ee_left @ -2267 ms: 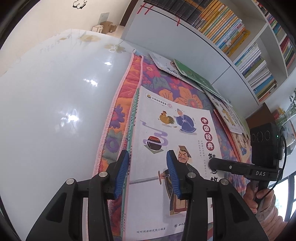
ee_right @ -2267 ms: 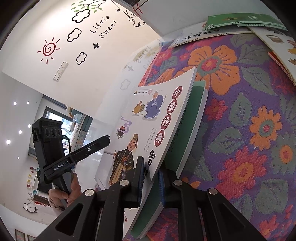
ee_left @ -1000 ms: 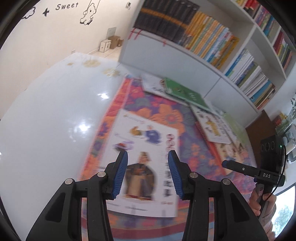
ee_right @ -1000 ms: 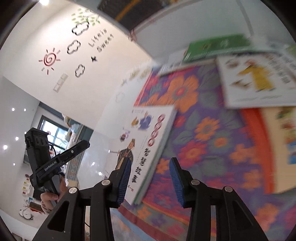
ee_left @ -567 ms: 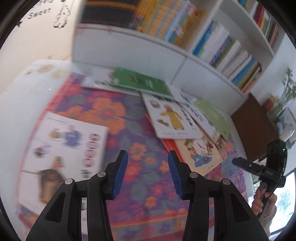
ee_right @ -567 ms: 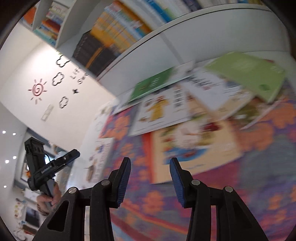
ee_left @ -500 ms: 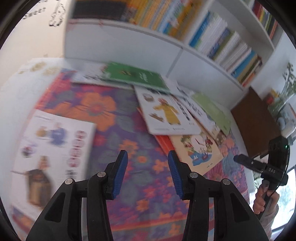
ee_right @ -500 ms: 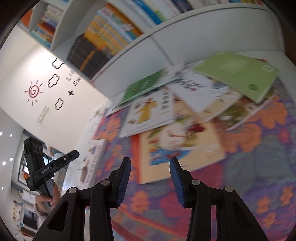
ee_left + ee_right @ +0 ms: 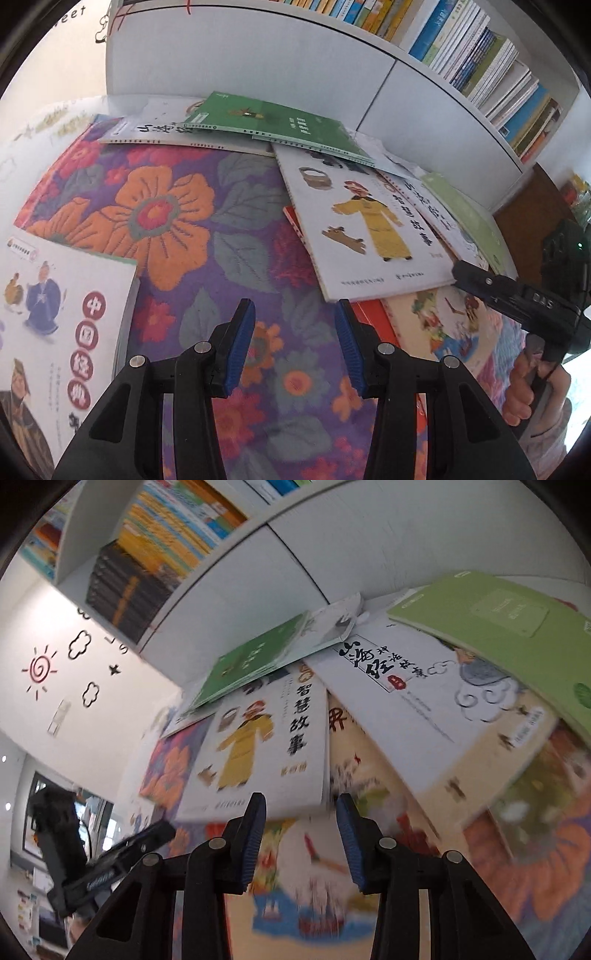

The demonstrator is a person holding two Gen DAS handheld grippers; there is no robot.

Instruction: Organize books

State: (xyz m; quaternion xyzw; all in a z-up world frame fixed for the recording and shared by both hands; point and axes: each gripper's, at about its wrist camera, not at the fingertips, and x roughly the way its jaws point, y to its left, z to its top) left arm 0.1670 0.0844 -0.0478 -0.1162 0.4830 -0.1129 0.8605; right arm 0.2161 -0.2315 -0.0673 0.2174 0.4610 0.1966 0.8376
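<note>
The left gripper (image 9: 293, 347) hangs part-open and empty above the flowered purple rug (image 9: 236, 236). The right gripper (image 9: 301, 843), also empty, is closing its jaws near the white picture book with a yellow-robed figure (image 9: 369, 229), which lies at one o'clock atop an orange-bordered picture book (image 9: 295, 878). Pinching its near edge squarely should lift it cleanly.
</note>
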